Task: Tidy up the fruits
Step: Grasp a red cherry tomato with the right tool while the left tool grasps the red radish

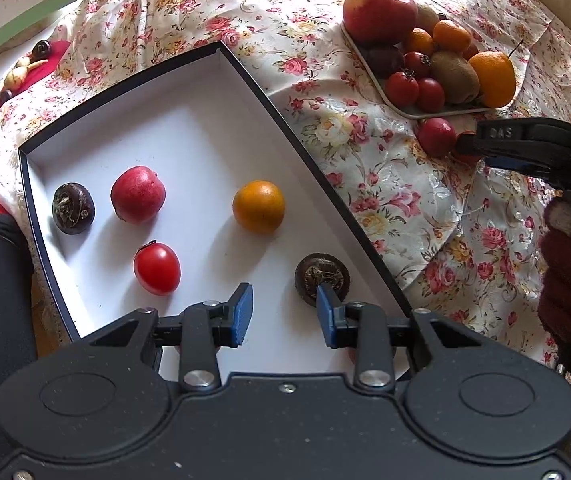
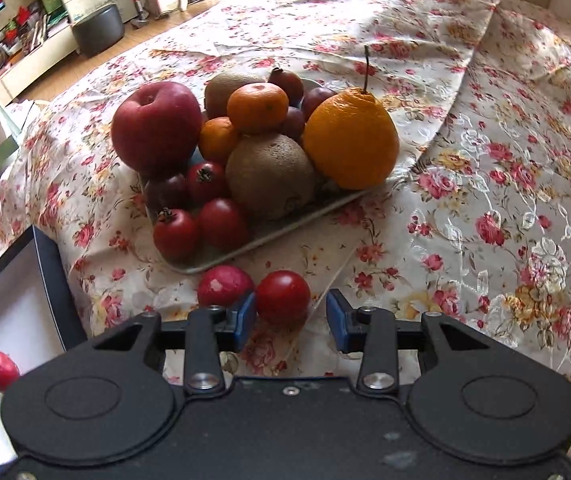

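Right gripper (image 2: 291, 314), low in the frame: jaws apart, a red tomato (image 2: 283, 294) sitting between them, left pad right up beside it, right pad clear. A pink-red fruit (image 2: 224, 285) lies just left; the heaped fruit tray (image 2: 269, 236) is above. Left gripper (image 1: 284, 308) gapes empty over the white box (image 1: 205, 120), with a dark fruit (image 1: 321, 276) at its right finger.

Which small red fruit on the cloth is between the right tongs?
The round tomato, right of the pinkish red fruit. It sits between the right tongs; the pinkish one lies outside them.
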Tool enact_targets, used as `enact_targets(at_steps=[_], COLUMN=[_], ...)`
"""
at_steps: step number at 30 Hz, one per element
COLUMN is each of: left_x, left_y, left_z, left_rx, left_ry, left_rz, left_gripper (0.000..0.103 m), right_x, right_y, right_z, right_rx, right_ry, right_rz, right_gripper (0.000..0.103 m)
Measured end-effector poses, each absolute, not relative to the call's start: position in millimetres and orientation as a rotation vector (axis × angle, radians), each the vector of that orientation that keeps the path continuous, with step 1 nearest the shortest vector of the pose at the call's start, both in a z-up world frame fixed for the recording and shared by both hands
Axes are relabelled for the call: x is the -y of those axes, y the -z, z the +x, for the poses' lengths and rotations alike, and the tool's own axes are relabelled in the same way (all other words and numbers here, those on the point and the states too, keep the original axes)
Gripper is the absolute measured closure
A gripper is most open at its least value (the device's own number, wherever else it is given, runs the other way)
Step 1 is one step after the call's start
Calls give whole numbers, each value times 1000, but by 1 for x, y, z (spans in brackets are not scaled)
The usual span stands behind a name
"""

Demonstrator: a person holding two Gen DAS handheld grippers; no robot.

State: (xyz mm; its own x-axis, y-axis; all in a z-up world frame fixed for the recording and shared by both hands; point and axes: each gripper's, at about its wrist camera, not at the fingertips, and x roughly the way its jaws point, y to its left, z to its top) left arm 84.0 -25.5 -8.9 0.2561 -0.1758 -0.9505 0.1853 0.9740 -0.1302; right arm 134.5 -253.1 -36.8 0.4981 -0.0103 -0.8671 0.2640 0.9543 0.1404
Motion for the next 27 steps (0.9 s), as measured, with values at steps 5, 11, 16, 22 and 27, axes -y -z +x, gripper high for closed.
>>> enact_targets(at_steps=[5,11,16,22,27], left_x=[28,31,33,34,33], left_y=[11,14,15,15,12], left_z=[84,84,84,85,85], left_rx=[-1295,-1303,-1306,-1306,-1294], left_ry=[243,248,250,262,271], left_rz=[20,33,42,28,7], left_gripper=[60,60,60,60,60], right_x=[269,294,317,329,324], right_y=[35,27,21,27,41], right_z=[128,110,87,81,90], right_rx=[-1047,-1041,-1035,-1024,-1050], right_ry=[146,212,289,315,325], right_rz=[355,414,429,434,441], right_gripper=[76,76,76,74,70])
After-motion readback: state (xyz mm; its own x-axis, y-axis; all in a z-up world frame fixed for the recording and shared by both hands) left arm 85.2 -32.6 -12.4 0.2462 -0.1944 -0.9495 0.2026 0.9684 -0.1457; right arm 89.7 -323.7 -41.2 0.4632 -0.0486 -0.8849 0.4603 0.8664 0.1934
